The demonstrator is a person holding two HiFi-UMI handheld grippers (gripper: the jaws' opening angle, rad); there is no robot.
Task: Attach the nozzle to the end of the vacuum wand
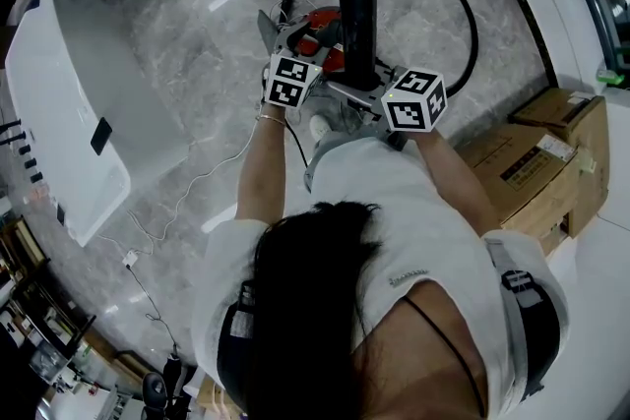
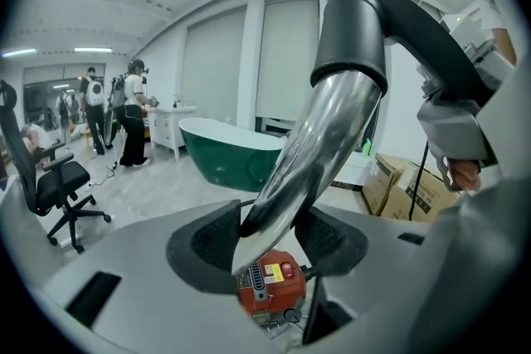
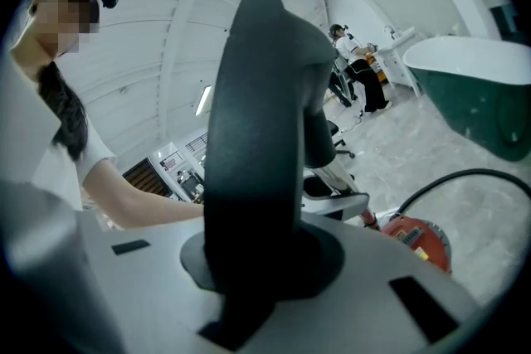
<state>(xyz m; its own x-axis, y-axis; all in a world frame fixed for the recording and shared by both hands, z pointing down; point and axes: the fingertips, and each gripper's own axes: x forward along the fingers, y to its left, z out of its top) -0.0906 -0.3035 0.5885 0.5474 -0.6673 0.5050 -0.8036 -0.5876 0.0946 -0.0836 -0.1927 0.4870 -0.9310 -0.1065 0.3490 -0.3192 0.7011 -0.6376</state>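
Your left gripper has its pads against both sides of the chrome wand, near its cut end. Your right gripper is clamped on the black nozzle, whose collar sits over the wand's upper end. Below, the red vacuum carries a yellow label, its print too small to read, like that on the boxes

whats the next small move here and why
Probably press the nozzle further onto the wand: the right gripper clamps the nozzle, the left gripper holds the wand, and the nozzle's collar already sits over it, though full seating isn't visible.
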